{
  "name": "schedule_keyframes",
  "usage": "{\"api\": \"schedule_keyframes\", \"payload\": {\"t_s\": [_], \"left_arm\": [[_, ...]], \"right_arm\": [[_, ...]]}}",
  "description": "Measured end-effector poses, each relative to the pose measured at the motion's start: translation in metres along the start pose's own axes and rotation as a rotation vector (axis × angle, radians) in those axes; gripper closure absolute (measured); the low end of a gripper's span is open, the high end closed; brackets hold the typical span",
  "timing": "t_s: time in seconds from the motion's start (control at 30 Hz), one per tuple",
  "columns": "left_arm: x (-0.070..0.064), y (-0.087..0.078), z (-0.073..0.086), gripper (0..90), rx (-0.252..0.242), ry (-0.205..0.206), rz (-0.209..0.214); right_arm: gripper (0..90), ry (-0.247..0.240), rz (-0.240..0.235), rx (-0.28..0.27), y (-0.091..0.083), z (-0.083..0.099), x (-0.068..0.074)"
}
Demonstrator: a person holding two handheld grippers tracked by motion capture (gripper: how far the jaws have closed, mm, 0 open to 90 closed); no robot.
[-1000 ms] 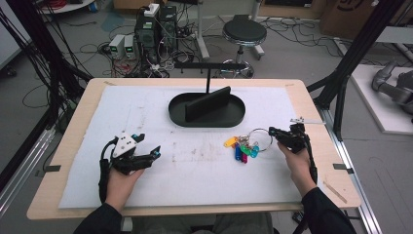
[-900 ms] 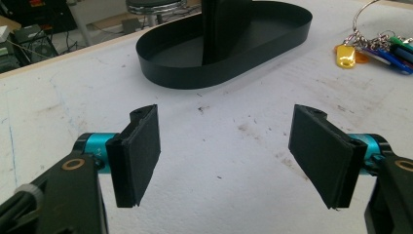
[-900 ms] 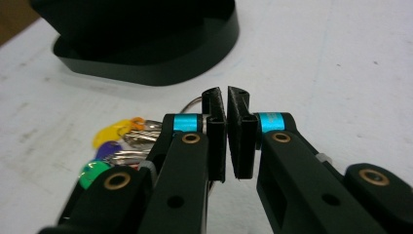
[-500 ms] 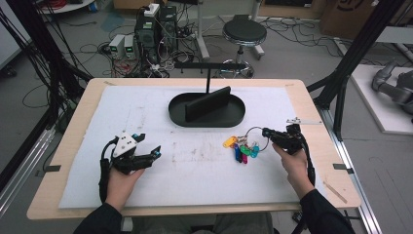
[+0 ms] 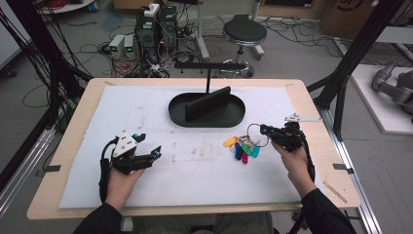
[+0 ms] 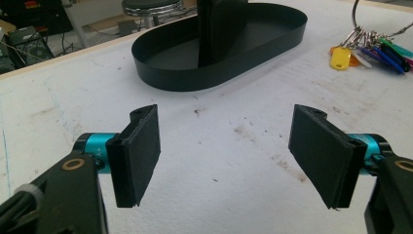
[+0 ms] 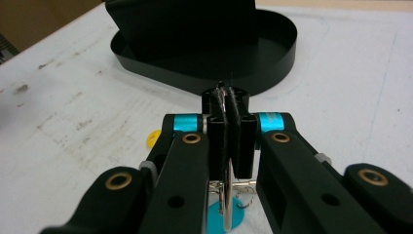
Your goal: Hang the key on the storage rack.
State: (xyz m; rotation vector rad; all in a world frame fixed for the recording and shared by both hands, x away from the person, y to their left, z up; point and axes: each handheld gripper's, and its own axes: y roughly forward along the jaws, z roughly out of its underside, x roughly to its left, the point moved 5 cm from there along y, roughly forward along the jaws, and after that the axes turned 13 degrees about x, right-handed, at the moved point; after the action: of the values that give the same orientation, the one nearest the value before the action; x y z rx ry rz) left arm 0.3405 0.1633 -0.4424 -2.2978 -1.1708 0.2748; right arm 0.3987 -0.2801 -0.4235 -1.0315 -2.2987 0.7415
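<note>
A bunch of keys with coloured tags (image 5: pixel 241 147) lies on the white mat, right of centre, joined by a metal key ring (image 5: pixel 254 131). My right gripper (image 5: pixel 265 130) is shut on that ring. In the right gripper view the ring (image 7: pixel 226 204) runs up between the closed pads, with a yellow tag (image 7: pixel 155 136) and a cyan tag (image 7: pixel 229 217) beneath. My left gripper (image 5: pixel 155 153) rests low over the mat at the left, open and holding nothing. Its view shows the wide gap of the left gripper (image 6: pixel 231 156), with the keys (image 6: pixel 370 46) far off at the upper right.
A black oval tray (image 5: pixel 207 124) with an upright black divider (image 5: pixel 208 103) stands at the back middle of the mat; it appears as the tray (image 6: pixel 195 78) and the tray (image 7: pixel 272 63) ahead of both grippers. The stained white mat (image 5: pixel 204 165) covers a wooden table.
My right gripper has slid left onto the key ring and now pinches it. The keys stay about where they were, and the left gripper has barely moved.
</note>
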Motion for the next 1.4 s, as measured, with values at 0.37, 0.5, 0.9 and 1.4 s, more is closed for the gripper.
{"api": "schedule_keyframes", "payload": {"t_s": [0.37, 0.5, 0.9, 1.4], "left_arm": [[-0.001, 0.001, -0.001, 27.4, -0.001, 0.005, 0.007], [-0.002, 0.001, -0.001, 27.4, -0.001, 0.004, 0.006], [-0.001, -0.002, -0.002, 27.4, -0.013, -0.002, 0.007], [-0.002, -0.003, -0.003, 27.4, -0.023, 0.009, 0.017]], "right_arm": [[87.6, -0.044, -0.040, -0.061, -0.021, -0.015, 0.006], [87.6, -0.066, -0.052, -0.067, -0.024, -0.018, 0.010], [87.7, -0.134, -0.064, -0.093, -0.037, -0.035, 0.019], [87.8, -0.213, -0.076, -0.140, -0.054, -0.074, 0.029]]}}
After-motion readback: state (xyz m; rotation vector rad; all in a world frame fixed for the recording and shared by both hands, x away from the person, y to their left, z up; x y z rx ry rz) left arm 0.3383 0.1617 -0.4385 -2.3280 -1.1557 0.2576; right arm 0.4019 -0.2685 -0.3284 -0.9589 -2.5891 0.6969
